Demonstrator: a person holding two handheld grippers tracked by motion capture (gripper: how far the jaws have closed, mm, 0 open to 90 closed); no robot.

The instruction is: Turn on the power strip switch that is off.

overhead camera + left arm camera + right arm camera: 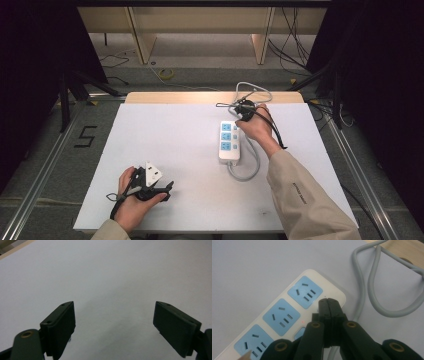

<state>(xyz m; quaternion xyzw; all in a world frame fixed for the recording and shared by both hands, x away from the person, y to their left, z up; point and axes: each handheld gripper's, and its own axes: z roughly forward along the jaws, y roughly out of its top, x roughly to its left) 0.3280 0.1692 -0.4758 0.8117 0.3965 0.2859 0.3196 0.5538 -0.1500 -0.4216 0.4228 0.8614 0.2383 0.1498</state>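
Observation:
A white power strip [229,142] with three blue sockets lies right of the table's middle. Its grey cable [248,172] curls from its near end, and another loop lies at the far edge. My right gripper [240,120] is at the strip's far end. In the right gripper view, my right gripper [328,301] is shut with nothing between its jaws, and its tips rest on the power strip [281,317] beside the end socket. A tiny red light [302,321] glows by a blue switch. My left gripper [169,190] rests near the front left; my left gripper [115,304] stands open over bare table.
The grey cable [372,290] loops close to the right gripper's right side. The white table [165,135] has a wooden far edge. Cables trail on the floor behind, dark stands flank both sides, and a "5" mark [86,136] lies on the floor at left.

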